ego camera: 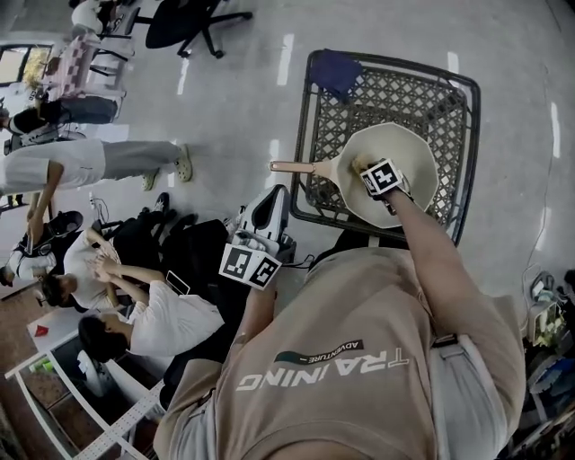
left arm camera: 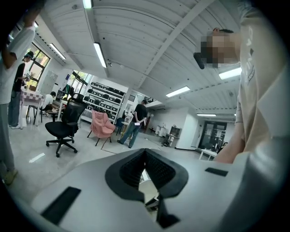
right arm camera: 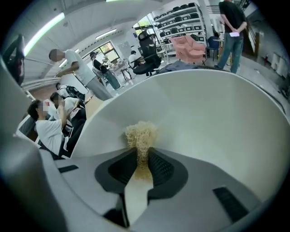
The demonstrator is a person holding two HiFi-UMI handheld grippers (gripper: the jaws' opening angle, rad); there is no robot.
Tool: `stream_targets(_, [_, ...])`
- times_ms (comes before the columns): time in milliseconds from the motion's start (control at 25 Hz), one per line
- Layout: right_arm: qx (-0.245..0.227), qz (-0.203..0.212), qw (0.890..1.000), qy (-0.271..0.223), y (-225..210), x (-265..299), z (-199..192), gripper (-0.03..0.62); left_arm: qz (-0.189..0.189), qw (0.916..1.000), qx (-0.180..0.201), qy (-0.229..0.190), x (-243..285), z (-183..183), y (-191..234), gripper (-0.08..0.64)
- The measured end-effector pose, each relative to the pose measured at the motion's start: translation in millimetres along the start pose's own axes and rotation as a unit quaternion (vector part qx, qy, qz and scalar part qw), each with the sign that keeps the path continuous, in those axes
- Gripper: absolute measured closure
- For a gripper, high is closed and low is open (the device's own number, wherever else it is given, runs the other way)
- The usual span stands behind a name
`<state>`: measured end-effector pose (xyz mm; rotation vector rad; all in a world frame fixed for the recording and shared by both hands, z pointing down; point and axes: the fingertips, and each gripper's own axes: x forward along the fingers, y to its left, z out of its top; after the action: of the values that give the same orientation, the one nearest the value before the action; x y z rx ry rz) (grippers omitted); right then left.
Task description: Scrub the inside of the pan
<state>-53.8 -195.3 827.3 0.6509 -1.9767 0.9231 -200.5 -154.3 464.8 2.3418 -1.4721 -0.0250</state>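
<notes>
A cream pan (ego camera: 409,148) with a pale wooden handle (ego camera: 292,167) lies on a dark lattice table (ego camera: 389,90). My right gripper (ego camera: 362,168) reaches down into the pan, shut on a tan fibrous scrubber (right arm camera: 140,135). The scrubber's tuft touches the pan's smooth inner wall (right arm camera: 217,113). My left gripper (ego camera: 268,211) hangs off the table's near left corner, close to my body and apart from the pan. In the left gripper view its black pads (left arm camera: 161,170) meet at the tips with nothing between them, and the left gripper (left arm camera: 145,154) points out across the room.
A dark blue cloth (ego camera: 334,72) lies on the table's far left corner. Left of the table, people sit on the floor (ego camera: 135,296) and one stands (ego camera: 81,162). A black office chair (ego camera: 193,22) stands farther off. Bags lie on the floor by the table (ego camera: 193,247).
</notes>
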Motion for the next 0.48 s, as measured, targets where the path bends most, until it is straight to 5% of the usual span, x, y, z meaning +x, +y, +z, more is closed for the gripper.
stream_targets(320, [0.023,-0.015,1.000,0.005,-15.2,7.9,8.3,0.502,0.014,0.9999,-0.003,0.005,0.0,1.6,6.7,0.542])
stream_targets(480, [0.039,-0.116,0.992,0.043,-59.5,-13.7,-2.0,0.502,-0.002,1.0000,0.003,0.003,8.9,0.5,-1.1,0.542])
